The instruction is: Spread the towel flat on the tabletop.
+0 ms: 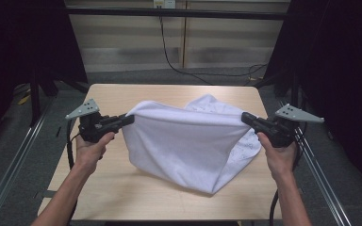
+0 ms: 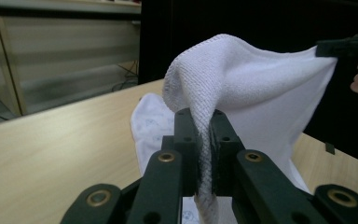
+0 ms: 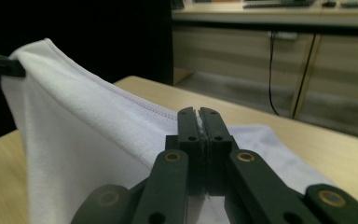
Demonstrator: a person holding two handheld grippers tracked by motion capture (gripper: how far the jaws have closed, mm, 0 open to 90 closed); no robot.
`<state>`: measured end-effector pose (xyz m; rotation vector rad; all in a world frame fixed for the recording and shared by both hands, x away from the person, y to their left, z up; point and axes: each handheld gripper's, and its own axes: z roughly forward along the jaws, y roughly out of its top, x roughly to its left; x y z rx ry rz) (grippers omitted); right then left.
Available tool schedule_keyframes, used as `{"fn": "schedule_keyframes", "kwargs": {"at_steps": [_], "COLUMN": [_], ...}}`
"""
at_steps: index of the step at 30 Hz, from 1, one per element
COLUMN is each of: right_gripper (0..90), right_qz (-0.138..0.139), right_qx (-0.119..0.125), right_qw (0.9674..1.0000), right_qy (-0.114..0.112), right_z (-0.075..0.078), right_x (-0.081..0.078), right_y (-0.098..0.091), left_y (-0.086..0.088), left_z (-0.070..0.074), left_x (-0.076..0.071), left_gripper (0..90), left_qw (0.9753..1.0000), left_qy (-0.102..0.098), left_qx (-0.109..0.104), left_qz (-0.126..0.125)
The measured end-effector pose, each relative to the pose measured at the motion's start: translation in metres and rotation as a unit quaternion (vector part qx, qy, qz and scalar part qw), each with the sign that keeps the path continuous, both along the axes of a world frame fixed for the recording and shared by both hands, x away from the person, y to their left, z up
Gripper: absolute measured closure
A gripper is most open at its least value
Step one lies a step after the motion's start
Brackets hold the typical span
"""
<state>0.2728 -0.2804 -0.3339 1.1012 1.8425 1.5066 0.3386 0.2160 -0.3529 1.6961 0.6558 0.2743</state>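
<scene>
White cloth (image 1: 188,146) hangs stretched between the two tools above the wooden counter (image 1: 122,193), its upper edge pulled into a nearly level line from one tool to the other. The left tool (image 1: 128,118) is clamped on the cloth's left end; in the left gripper view the jaws are pressed together on a bunched fold of the towelling weave, which rises in a rounded hump above the jaw tips and trails down between them. The right tool (image 1: 246,117) is clamped on the opposite end — in the right gripper view only a thin sliver of white shows between its closed jaws, and a stitched hem runs away from them toward the other tool at the far left of that view.

From the high view, the cloth sags below the taut edge into a broad pouch whose lowest point sits toward the near right part of the counter; whether that point touches the wood or hangs just above it cannot be told. A further part of the cloth shows behind the taut edge, toward the far side, and in both gripper views a flap lies flat on the counter there, with a faint pale print on it.

The person's left hand (image 1: 92,148) and right hand (image 1: 279,157) grip the tool bodies from below, forearms coming in from the near edge — each tool carries a grey three-cornered plate on top
</scene>
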Motion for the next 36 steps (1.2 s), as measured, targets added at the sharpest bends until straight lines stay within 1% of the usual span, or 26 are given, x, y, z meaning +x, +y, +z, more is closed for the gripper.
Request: {"fn": "schedule_keyframes", "kwargs": {"at_steps": [2,3,4,5,7,9,11,13,14,16,18,19,20,21,22,23,24,26,27,29,30,31,32,34,35,36], "right_gripper": [88.5,88.5,88.5,88.5,88.5,88.5,88.4,88.4,88.4,88.4,88.2,88.0,87.6,86.7,84.2,80.8,77.1,76.4,74.5,70.8,69.3,67.6,66.8,65.0,63.1,62.4], "right_qz": [0.008,0.014,0.017,0.022,0.031,0.038,0.048,0.061,0.066,0.078,0.086,0.09,0.096,0.097,0.099,0.098,0.096,0.096,0.094,0.087,0.085,0.081,0.078,0.076,0.07,0.068], "right_qx": [0.006,0.008,0.003,-0.001,-0.002,0.001,0.002,-0.001,-0.008,-0.005,-0.025,-0.019,-0.019,-0.029,-0.036,-0.033,-0.03,-0.025,-0.03,-0.032,-0.029,-0.029,-0.028,-0.032,-0.034,-0.032], "right_qw": [0.9998,0.9998,0.9998,0.9997,0.9995,0.9987,0.997,0.9938,0.9923,0.9882,0.9843,0.9825,0.9808,0.9796,0.9788,0.9788,0.9795,0.9809,0.9813,0.9831,0.9839,0.9848,0.985,0.985,0.9852,0.985], "right_qy": [-0.014,-0.015,-0.013,-0.006,0.011,0.035,0.061,0.092,0.105,0.132,0.152,0.162,0.169,0.173,0.176,0.177,0.175,0.168,0.165,0.158,0.155,0.151,0.152,0.151,0.153,0.155], "right_z": [0.008,0.008,0.004,-0.002,-0.021,-0.044,-0.068,-0.091,-0.101,-0.119,-0.13,-0.135,-0.139,-0.141,-0.142,-0.141,-0.139,-0.134,-0.132,-0.128,-0.127,-0.126,-0.125,-0.124,-0.124,-0.126], "right_x": [-0.011,-0.017,-0.023,-0.028,-0.041,-0.056,-0.071,-0.086,-0.094,-0.107,-0.117,-0.122,-0.125,-0.129,-0.132,-0.133,-0.134,-0.133,-0.131,-0.122,-0.115,-0.108,-0.1,-0.084,-0.075,-0.066], "right_y": [0.001,0.003,0.004,0.005,0.007,0.008,0.01,0.015,0.017,0.021,0.024,0.025,0.026,0.027,0.028,0.028,0.027,0.025,0.024,0.024,0.023,0.023,0.023,0.025,0.026,0.026], "left_y": [0.003,0.004,0.007,0.007,0.009,0.012,0.015,0.017,0.019,0.021,0.023,0.024,0.024,0.025,0.026,0.028,0.03,0.033,0.034,0.036,0.036,0.036,0.034,0.027,0.023,0.017], "left_z": [0.001,-0.003,-0.01,-0.019,-0.04,-0.063,-0.082,-0.097,-0.104,-0.113,-0.122,-0.126,-0.129,-0.129,-0.127,-0.125,-0.122,-0.117,-0.115,-0.11,-0.108,-0.107,-0.105,-0.106,-0.11,-0.115], "left_x": [-0.008,-0.013,-0.018,-0.024,-0.035,-0.047,-0.059,-0.071,-0.076,-0.085,-0.096,-0.101,-0.105,-0.109,-0.112,-0.114,-0.114,-0.109,-0.105,-0.093,-0.087,-0.081,-0.075,-0.063,-0.057,-0.052], "left_gripper": [83.9,83.9,83.8,83.9,83.9,83.7,83.7,82.9,82.2,80.8,78.3,76.8,74.8,72.7,70.4,68.9,66.8,63.4,62.4,60.8,60.7,60.2,60.0,60.1,60.1,58.9], "left_qw": [1.0,0.9999,0.9999,0.9998,0.9991,0.9984,0.9973,0.9951,0.994,0.9906,0.9872,0.9847,0.9829,0.9816,0.9808,0.9813,0.983,0.9856,0.9871,0.9889,0.9893,0.9896,0.9908,0.9906,0.9896,0.9872], "left_qy": [-0.007,-0.007,-0.006,0.003,0.016,0.035,0.051,0.065,0.07,0.087,0.102,0.109,0.112,0.116,0.114,0.11,0.107,0.105,0.103,0.103,0.106,0.108,0.105,0.11,0.118,0.127], "left_qx": [0.0,0.002,0.006,0.009,0.029,0.028,0.037,0.055,0.066,0.081,0.093,0.102,0.106,0.107,0.107,0.104,0.095,0.075,0.063,0.042,0.026,0.02,0.024,0.04,0.048,0.061], "left_qz": [-0.006,-0.011,-0.014,-0.017,-0.024,-0.035,-0.038,-0.049,-0.053,-0.068,-0.079,-0.09,-0.101,-0.108,-0.117,-0.118,-0.114,-0.11,-0.105,-0.098,-0.097,-0.092,-0.081,-0.071,-0.067,-0.075]}}
